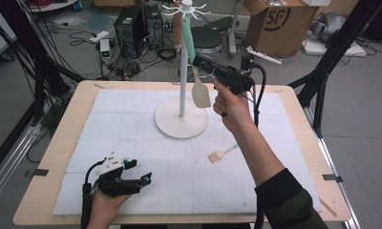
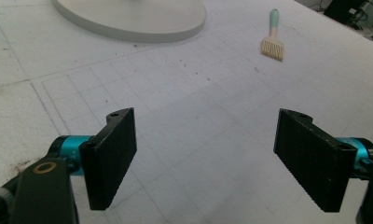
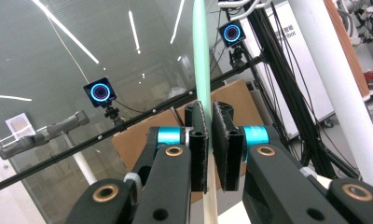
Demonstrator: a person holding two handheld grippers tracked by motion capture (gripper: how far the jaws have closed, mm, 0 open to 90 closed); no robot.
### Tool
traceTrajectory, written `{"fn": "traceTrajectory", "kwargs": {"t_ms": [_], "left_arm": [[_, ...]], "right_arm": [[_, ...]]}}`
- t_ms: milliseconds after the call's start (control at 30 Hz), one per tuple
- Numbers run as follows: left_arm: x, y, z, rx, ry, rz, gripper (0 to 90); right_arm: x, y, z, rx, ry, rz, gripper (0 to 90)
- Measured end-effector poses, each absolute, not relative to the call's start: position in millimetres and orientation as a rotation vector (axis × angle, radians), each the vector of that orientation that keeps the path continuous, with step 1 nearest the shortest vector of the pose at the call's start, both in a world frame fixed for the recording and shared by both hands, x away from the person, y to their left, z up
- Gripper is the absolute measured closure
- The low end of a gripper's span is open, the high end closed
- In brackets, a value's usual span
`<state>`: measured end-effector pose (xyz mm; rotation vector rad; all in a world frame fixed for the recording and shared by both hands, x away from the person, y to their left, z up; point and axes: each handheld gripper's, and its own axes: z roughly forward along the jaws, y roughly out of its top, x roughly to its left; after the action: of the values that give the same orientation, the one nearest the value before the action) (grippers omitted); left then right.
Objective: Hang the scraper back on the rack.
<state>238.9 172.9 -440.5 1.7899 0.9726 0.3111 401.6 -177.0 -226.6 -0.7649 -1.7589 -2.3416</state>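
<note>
Spatula [image 1: 200,89] hangs blade-down beside the white pole [image 1: 183,71] of the rack, just right of it and above the far middle of the bench [image 1: 46,171]. Its mint handle [image 3: 202,70] runs up between the pads of the right tongs [image 1: 196,61], which are pinched narrow on it; in the right gripper view the handle stands upright through the slim gap, the two black pads pressing it from either side, with the pole rising at the right edge. The right hand [image 1: 234,107] holds those tongs raised, reaching in from the right toward the pole.

One rack stands on the bench, its round white base [image 1: 181,117] on the far middle of the mat [image 1: 132,114] and short hooks [image 1: 187,8] spread at the top. One small brush [image 1: 221,152] with a mint handle lies flat on the mat, near and to the right of the base, well apart from both tongs; the left gripper view shows it at the far right [image 2: 272,42] beyond the base.

Left tongs [image 1: 142,172] sit low at the near left of the bench, held by the left hand [image 1: 105,202], spread wide with nothing between the two pads but bare mat. A dark sleeve [image 1: 287,202] covers the right forearm at the near edge.
</note>
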Motion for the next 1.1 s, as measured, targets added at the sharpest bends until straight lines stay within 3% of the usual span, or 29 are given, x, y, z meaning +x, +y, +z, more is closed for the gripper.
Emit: {"fn": "traceTrajectory", "kwargs": {"t_ms": [1100], "left_arm": [[239, 176, -438, 1.772, 0.968, 0.311, 21.7]], "right_arm": [[423, -172, -231, -0.862, -1.785, -2.320, 85.4]]}}
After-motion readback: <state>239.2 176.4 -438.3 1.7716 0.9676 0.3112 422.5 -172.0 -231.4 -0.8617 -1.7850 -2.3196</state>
